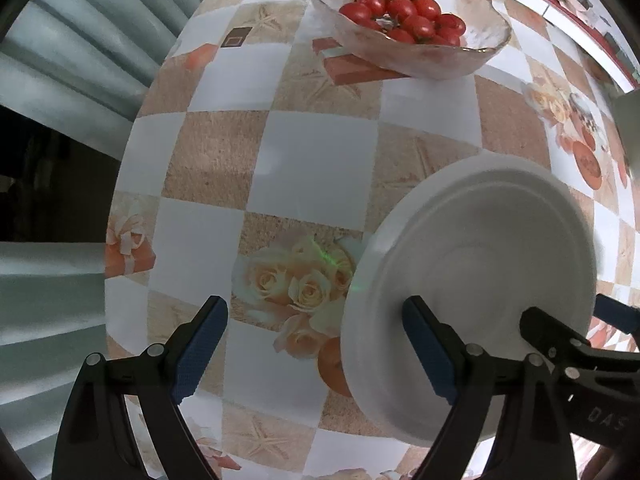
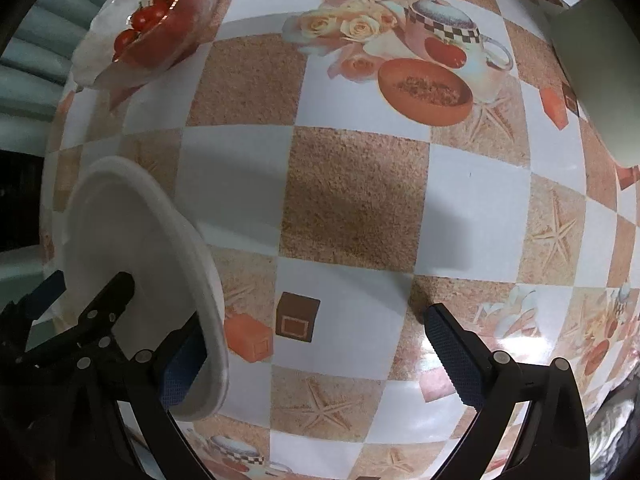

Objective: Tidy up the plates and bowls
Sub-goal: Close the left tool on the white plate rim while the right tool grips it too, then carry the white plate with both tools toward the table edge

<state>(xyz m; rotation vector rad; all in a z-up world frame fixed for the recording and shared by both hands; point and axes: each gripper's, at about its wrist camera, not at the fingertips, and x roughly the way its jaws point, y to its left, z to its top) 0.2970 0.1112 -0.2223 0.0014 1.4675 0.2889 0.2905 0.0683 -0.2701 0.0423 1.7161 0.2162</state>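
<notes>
A white plate (image 1: 476,280) is tilted above the patterned tablecloth, between the two grippers; it also shows in the right wrist view (image 2: 132,248). My left gripper (image 1: 316,344) is open; its right finger (image 1: 430,350) lies against the plate's face. My right gripper (image 2: 320,352) is open; its left finger (image 2: 182,364) lies under the plate's rim. Neither gripper clamps the plate. A glass bowl of cherry tomatoes (image 1: 408,20) stands at the far side of the table, and it also shows in the right wrist view (image 2: 152,28).
The table (image 1: 320,152) carries a checked cloth printed with roses, starfish and teapots. Its left edge drops off to a pale ribbed surface (image 1: 92,40). A grey-white object (image 2: 600,80) stands at the table's right side.
</notes>
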